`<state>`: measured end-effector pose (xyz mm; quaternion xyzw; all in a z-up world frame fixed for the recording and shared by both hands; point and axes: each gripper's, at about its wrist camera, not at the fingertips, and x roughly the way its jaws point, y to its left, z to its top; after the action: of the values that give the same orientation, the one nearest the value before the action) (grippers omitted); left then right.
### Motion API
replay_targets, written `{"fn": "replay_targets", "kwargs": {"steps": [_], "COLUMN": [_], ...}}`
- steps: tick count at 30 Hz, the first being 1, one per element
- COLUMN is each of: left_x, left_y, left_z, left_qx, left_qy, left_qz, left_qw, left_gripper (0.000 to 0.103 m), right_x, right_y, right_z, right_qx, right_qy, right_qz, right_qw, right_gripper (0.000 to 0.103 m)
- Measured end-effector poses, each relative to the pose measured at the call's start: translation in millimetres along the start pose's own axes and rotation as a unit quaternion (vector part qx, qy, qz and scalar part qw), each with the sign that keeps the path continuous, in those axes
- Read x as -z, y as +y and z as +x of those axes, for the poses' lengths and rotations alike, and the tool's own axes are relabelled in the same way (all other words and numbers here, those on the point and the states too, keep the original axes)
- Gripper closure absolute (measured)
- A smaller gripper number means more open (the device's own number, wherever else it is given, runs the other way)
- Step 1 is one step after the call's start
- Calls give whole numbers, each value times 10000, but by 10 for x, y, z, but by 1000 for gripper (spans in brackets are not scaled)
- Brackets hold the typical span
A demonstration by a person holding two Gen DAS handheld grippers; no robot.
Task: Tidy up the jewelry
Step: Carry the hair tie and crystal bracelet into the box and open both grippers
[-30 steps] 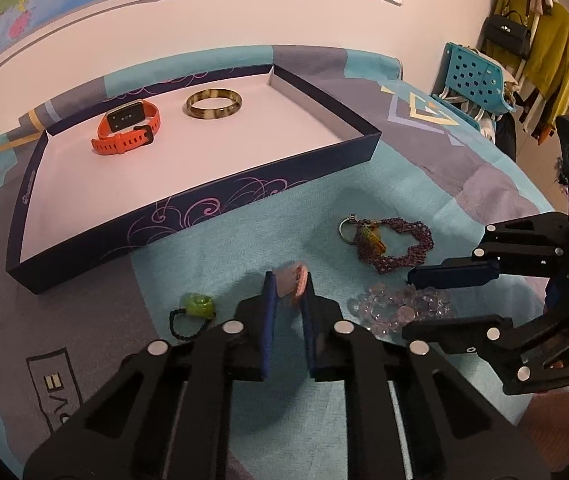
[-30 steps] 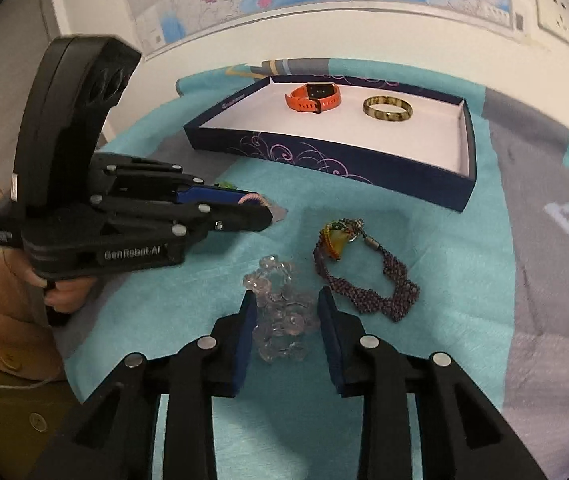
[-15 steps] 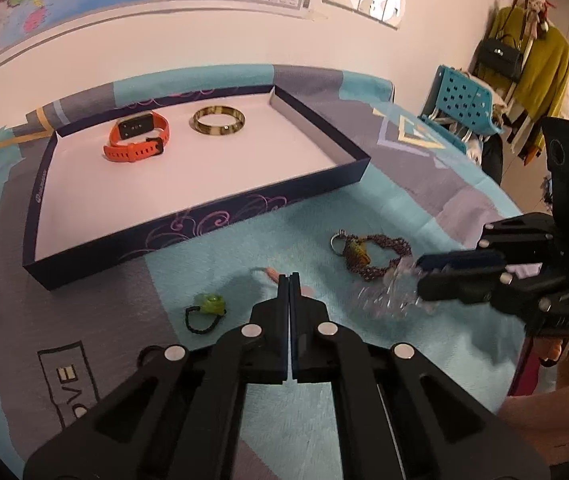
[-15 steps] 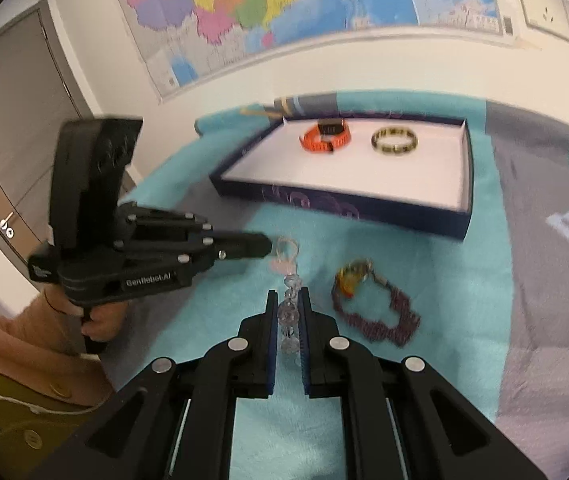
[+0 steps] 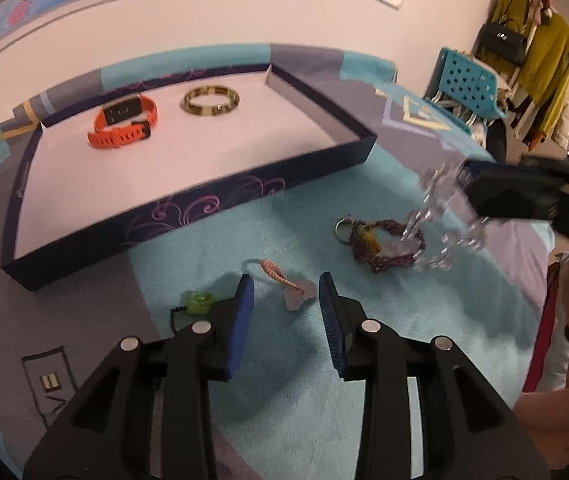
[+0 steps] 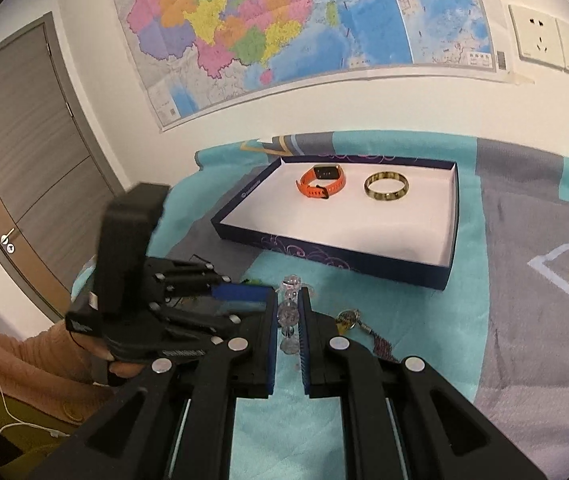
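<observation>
**Crystal bracelet lifted, pink piece lies loose**

On the teal patterned cloth (image 5: pixel 284 400), a dark blue tray (image 5: pixel 188 216) with a white floor holds an orange smart band (image 5: pixel 122 122) and, just beside it, a gold bangle (image 5: pixel 210 100). In front of the tray the right gripper (image 6: pixel 288 320) is clamped on a clear crystal bead bracelet (image 6: pixel 287 314), which hangs off the cloth in the left wrist view, above a purple beaded bracelet (image 5: pixel 380 240) that lies flat. The left gripper (image 5: pixel 284 300) is low over the cloth with its jaws opening; a small pink trinket (image 5: pixel 284 284) with a braided cord lies between the blue pads, touching neither. A green ring-like piece (image 5: pixel 198 304) on a black cord rests just left of that gripper. A hand (image 6: pixel 120 366) in a tan sleeve grips the left tool's handle.
</observation>
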<state>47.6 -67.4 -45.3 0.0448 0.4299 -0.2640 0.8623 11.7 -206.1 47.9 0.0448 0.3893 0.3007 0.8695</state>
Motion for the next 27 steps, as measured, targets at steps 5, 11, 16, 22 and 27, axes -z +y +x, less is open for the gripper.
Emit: {"fn": "replay_targets", "kwargs": {"steps": [5, 11, 16, 22, 27], "left_x": [-6, -46, -206, -457, -671], "left_y": [-37, 15, 97, 246, 439], "left_z": [27, -79, -291, -398, -330], "left_qx": [76, 122, 56, -253, -492], "left_qy": [37, -117, -447, -660, -635], "left_qz": [37, -58, -76, -24, -48], "left_qw": [10000, 9998, 9990, 9975, 9968], "left_gripper": [86, 87, 87, 87, 87], "right_x": [-95, -272, -462, -680, -834], "right_y": [-47, -129, -206, -352, -416], "right_z": [-8, 3, 35, 193, 413], "right_qx": [80, 171, 255, 200, 202], "right_qy": [-80, -194, -324, -370, -292], "right_qz": [-61, -128, -161, -16, 0], "right_qw": [9999, 9996, 9990, 9991, 9994], "right_gripper": [95, 95, 95, 95, 95]}}
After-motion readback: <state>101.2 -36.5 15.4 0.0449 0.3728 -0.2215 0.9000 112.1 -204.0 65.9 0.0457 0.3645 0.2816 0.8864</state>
